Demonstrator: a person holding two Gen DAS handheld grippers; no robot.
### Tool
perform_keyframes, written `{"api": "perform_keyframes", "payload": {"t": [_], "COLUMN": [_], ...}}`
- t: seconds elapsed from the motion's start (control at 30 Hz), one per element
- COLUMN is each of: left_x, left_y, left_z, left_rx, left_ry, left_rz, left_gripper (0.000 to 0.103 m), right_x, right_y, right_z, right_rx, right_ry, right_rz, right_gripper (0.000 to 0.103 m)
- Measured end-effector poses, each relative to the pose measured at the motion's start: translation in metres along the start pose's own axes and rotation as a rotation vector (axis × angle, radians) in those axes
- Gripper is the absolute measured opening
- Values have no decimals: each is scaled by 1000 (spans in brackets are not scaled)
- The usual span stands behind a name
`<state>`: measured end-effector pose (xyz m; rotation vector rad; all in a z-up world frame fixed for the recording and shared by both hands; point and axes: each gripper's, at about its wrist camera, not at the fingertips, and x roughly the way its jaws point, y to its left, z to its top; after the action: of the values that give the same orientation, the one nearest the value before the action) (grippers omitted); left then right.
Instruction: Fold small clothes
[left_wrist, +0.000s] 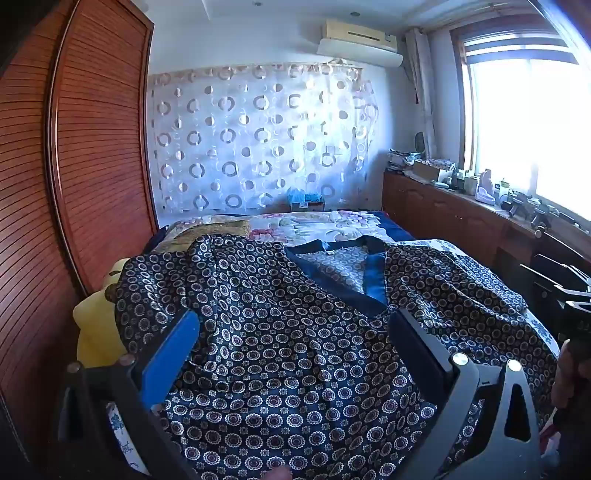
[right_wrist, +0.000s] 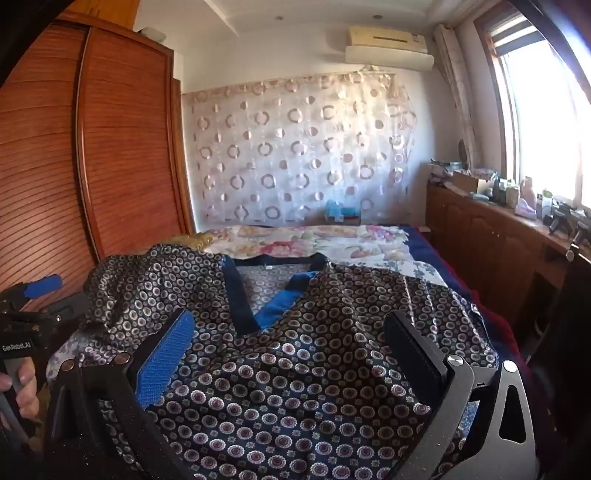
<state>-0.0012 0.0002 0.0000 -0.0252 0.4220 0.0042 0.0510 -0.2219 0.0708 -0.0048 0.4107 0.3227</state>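
The patterned top (left_wrist: 295, 350) lies spread on the bed (right_wrist: 369, 240), neckline facing away. Left gripper (left_wrist: 295, 325) and right gripper (right_wrist: 291, 332) hover above it, jaws wide, nothing held. Fabric appears thin, limp, probably slippery (satin-like sheen); pinch at hem corners or shoulder seams.

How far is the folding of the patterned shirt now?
Done: the patterned shirt lies spread on the bed, collar away from the cameras, still wrinkled. In hand: nothing; the left gripper and the right gripper are both open above the cloth. Left: every fold, as no sleeve or hem is turned in.
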Motion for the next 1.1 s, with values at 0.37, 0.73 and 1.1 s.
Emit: {"api": "perform_keyframes", "payload": {"t": [0.37,0.73,1.1], "left_x": [0,-7,-11], "left_y": [1,1,-4], "left_z": [2,3,5], "left_rx": [1,3,13], "left_ry": [18,6,-4], "left_rz": [5,14,23], "left_gripper": [103,103,103], "right_x": [1,3,1], "right_y": [1,9,8], "right_z": [1,2,0], "right_rx": [2,0,-1], "right_ry": [5,7,9], "right_rz": [2,8,9], "right_gripper": [103,103,103]}}
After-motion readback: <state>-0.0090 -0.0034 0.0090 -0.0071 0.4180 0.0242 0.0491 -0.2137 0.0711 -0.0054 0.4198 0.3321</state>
